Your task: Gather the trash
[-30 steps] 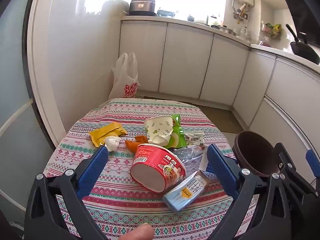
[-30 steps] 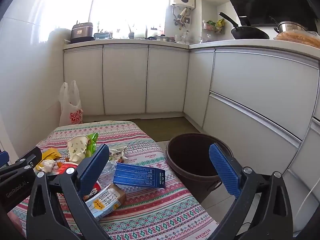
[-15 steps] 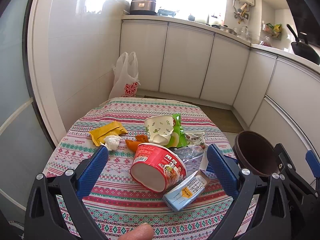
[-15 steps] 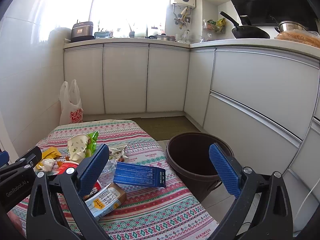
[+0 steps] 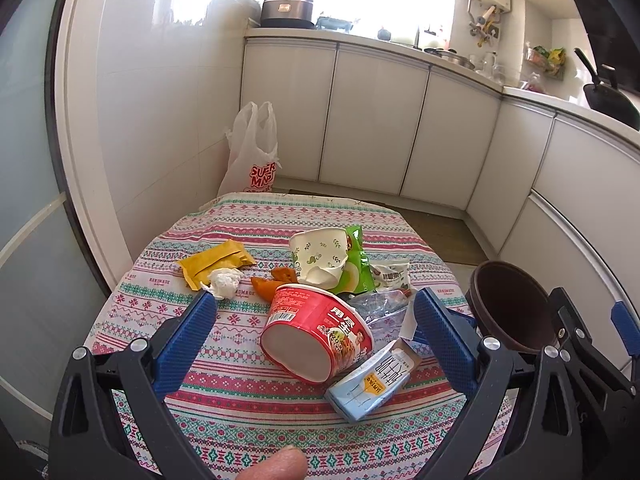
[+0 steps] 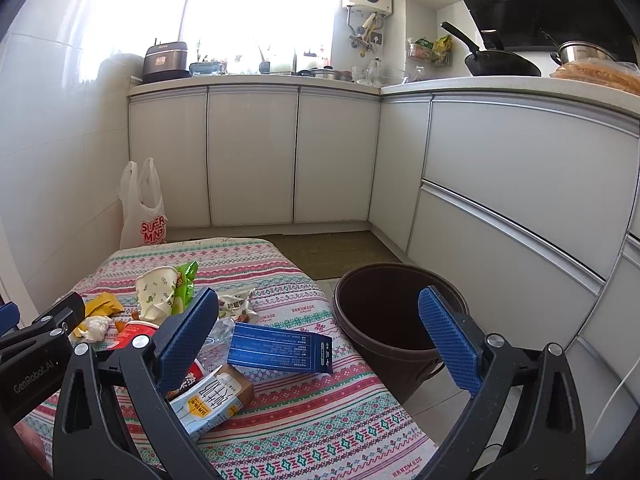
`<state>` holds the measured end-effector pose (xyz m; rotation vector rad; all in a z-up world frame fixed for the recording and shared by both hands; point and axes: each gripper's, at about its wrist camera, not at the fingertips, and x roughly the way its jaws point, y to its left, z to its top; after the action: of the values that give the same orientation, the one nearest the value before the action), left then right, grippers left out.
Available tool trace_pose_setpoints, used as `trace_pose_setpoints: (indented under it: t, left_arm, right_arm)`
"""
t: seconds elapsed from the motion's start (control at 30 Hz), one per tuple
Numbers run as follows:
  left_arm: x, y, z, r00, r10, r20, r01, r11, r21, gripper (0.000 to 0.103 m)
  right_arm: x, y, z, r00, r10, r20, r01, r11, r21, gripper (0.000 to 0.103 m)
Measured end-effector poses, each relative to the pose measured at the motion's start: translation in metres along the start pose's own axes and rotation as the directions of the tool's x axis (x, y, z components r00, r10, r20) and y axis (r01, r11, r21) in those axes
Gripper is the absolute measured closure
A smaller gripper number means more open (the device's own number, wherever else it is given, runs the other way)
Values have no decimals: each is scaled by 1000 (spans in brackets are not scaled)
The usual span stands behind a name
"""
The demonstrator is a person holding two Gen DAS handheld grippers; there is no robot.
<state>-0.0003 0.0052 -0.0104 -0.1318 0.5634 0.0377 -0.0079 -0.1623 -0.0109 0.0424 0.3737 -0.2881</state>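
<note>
My left gripper (image 5: pixel 316 332) and right gripper (image 6: pixel 318 334) both stand wide open, holding nothing. On the table (image 5: pixel 240 400), by my count: one red noodle bowl (image 5: pixel 316 340) on its side, one milk carton (image 5: pixel 370 386) at the near edge, one blue box (image 6: pixel 280 348), one paper cup (image 5: pixel 320 256), one yellow wrapper (image 5: pixel 214 262), one tissue wad (image 5: pixel 224 282). One brown bin (image 6: pixel 384 316) stands just beside the right edge.
</note>
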Motion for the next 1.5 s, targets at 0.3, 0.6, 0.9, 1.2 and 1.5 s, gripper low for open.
trace_pose_setpoints:
  t: [0.3,0.6,0.9,1.2,1.5]
  left_arm:
    - [2,-2,-3,1000,9,-7,-9,1000,2,7]
    - [1,-1,-2,1000,0,-3,0,1000,-12,7]
    - [3,-1,-2,1000,-5,-9,5,1000,-26,7]
    - [18,3,-1,995,-28,-97,20,997,-76,7]
    - [71,22,-4,950,-4,-313,-30,994,-104,7]
  right_arm:
    - [1,1,0,1000,0,-12,0,1000,-6,7]
    - [1,0,-1,1000,-2,-17,2,1000,-12,7]
    - [2,-1,-5,1000,-1,4,1,1000,-7,7]
    - [10,-7,5,997,-33,-74,27,997,-74,7]
    - [28,-22,46,984,18,-180,-7,998,61,7]
